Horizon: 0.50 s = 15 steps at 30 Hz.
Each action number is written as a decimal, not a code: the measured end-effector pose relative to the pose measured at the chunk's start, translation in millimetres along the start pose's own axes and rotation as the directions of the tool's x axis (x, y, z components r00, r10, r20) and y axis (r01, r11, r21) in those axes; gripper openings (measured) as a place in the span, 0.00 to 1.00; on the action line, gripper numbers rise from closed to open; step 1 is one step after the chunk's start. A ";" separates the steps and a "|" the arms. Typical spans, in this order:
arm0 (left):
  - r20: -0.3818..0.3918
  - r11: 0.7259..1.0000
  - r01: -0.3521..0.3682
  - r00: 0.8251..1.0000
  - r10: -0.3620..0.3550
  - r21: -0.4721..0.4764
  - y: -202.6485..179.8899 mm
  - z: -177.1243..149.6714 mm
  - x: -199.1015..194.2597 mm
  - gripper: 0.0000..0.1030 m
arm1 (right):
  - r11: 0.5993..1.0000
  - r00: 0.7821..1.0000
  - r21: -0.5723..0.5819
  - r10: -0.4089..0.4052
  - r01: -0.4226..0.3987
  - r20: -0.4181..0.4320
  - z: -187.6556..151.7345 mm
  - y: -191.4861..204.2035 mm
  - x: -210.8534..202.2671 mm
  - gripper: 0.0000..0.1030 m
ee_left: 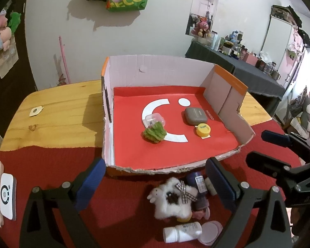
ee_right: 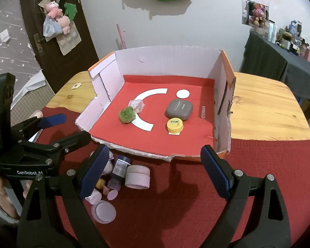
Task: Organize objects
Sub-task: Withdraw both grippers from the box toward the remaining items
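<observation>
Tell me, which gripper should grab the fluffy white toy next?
Probably left. The left gripper is open with the toy right between its fingers; the right gripper is over bare cloth beside the pile.

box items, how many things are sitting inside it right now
4. Green fuzzy ball front left, clear plastic case touching behind it, grey pouch right of centre, yellow cap just in front of the pouch.

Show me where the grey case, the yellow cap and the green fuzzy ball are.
grey case [ee_left: 196, 116], left wrist view, middle of its lid.
yellow cap [ee_right: 175, 125], right wrist view, centre of its top.
green fuzzy ball [ee_left: 155, 132], left wrist view, its middle.
</observation>
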<state>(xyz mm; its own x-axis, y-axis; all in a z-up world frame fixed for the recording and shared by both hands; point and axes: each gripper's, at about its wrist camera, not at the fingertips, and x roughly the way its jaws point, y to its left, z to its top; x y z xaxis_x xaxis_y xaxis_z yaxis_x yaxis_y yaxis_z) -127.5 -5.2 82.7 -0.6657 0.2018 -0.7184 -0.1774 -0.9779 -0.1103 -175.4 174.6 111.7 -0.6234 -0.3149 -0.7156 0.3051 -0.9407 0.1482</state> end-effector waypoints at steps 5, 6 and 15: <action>-0.009 1.000 0.004 1.000 -0.004 -0.001 0.1 -5.5 -2.8 0.96 | 1.000 1.000 -0.005 0.004 -0.004 0.004 -4.3 4.2 -4.7 0.88; -0.011 1.000 0.004 1.000 -0.004 0.000 -0.3 -7.0 -3.5 0.96 | 1.000 1.000 -0.005 0.005 -0.005 0.004 -5.3 4.7 -5.3 0.88; -0.021 1.000 0.009 1.000 -0.009 -0.008 -1.3 -22.6 -10.1 0.96 | 1.000 1.000 -0.009 -0.006 0.006 0.021 -14.2 9.3 -13.3 0.88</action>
<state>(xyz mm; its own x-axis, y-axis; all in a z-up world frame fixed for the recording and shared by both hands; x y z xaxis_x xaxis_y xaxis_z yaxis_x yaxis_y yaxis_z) -104.1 -7.2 74.6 -0.6489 0.2092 -0.7315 -0.1773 -0.9766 -0.1220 -154.1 171.8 112.9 -0.6398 -0.3121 -0.7023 0.3081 -0.9413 0.1376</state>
